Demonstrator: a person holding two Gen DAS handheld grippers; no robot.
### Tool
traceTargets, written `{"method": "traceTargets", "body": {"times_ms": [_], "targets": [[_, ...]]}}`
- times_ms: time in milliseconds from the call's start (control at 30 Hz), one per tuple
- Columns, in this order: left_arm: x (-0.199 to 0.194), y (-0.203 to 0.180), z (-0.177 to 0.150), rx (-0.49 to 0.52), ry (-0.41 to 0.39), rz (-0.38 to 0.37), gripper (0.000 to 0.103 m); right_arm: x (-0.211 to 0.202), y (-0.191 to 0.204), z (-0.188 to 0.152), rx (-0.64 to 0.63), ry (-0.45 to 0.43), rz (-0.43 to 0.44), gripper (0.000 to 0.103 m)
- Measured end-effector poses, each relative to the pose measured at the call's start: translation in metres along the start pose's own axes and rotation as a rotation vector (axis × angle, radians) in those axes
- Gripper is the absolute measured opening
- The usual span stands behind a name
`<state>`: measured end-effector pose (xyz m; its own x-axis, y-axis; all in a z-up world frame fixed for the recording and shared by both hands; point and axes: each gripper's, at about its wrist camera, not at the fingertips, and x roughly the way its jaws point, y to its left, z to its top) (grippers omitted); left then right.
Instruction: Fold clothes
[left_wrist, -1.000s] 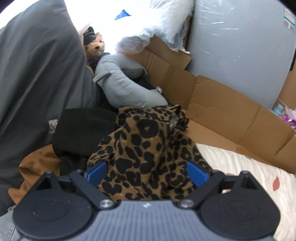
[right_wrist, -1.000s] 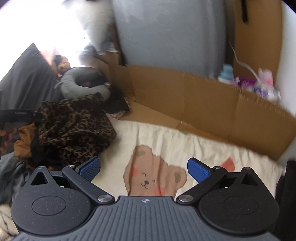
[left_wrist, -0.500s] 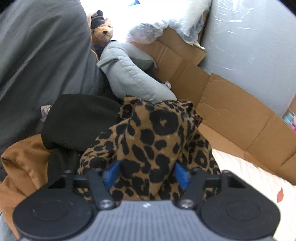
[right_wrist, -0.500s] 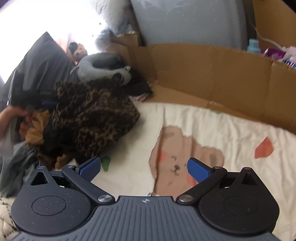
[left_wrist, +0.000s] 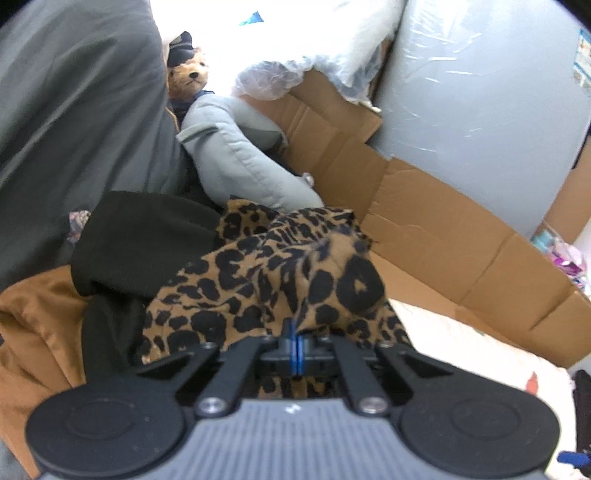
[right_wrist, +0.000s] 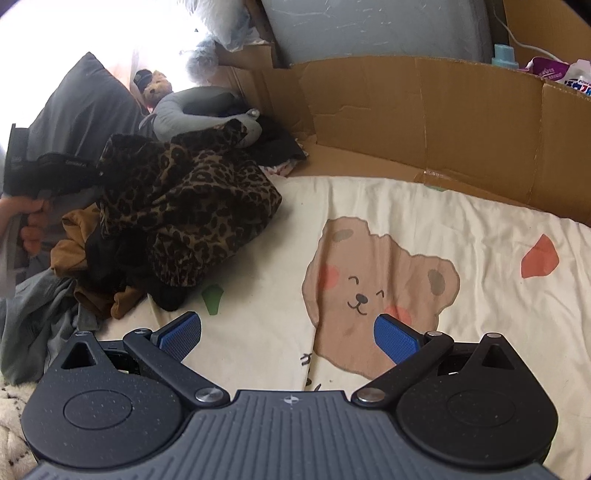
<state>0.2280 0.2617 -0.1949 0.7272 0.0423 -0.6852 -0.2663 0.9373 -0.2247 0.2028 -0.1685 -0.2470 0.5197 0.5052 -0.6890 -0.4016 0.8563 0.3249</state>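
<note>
A leopard-print garment (left_wrist: 295, 280) lies crumpled on top of a pile of clothes at the left of the bed. My left gripper (left_wrist: 296, 345) is shut on a fold of it, with the blue pads pressed together and the cloth bunched just ahead of them. In the right wrist view the same garment (right_wrist: 192, 199) is at the left, and a hand (right_wrist: 29, 221) holds the left gripper against its upper left edge. My right gripper (right_wrist: 288, 338) is open, low over the cream bear-print sheet (right_wrist: 369, 229), with nothing between its fingers.
Under the leopard cloth lie a black garment (left_wrist: 140, 236), a brown one (left_wrist: 40, 325) and a grey one (right_wrist: 37, 314). A grey neck pillow (left_wrist: 240, 162), a teddy bear (left_wrist: 190, 77) and a dark pillow (left_wrist: 74, 110) sit behind. Cardboard (right_wrist: 424, 110) walls the far side.
My left jaws closed from wide open onto the leopard cloth, which now bunches up at the pads. My right gripper sank toward the sheet, still open.
</note>
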Motion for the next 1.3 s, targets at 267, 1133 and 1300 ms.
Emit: {"method": "traceTargets", "body": {"times_ms": [267,1133,1300], "targets": [[-0.015,-0.02,-0.033,-0.008,0.034,-0.11,0.001,-0.004,0.001,0.014,0.08,-0.026,0.059,0.102],[-0.009,-0.1,-0.173,0.026,0.342,-0.41,0.001,0.017,0.023,-0.02,0.202,0.139,0.193,0.101],[-0.008,-0.114,-0.187,0.048,0.388,-0.458,0.001,0.023,0.015,-0.028,0.234,0.167,0.168,0.101]]}}
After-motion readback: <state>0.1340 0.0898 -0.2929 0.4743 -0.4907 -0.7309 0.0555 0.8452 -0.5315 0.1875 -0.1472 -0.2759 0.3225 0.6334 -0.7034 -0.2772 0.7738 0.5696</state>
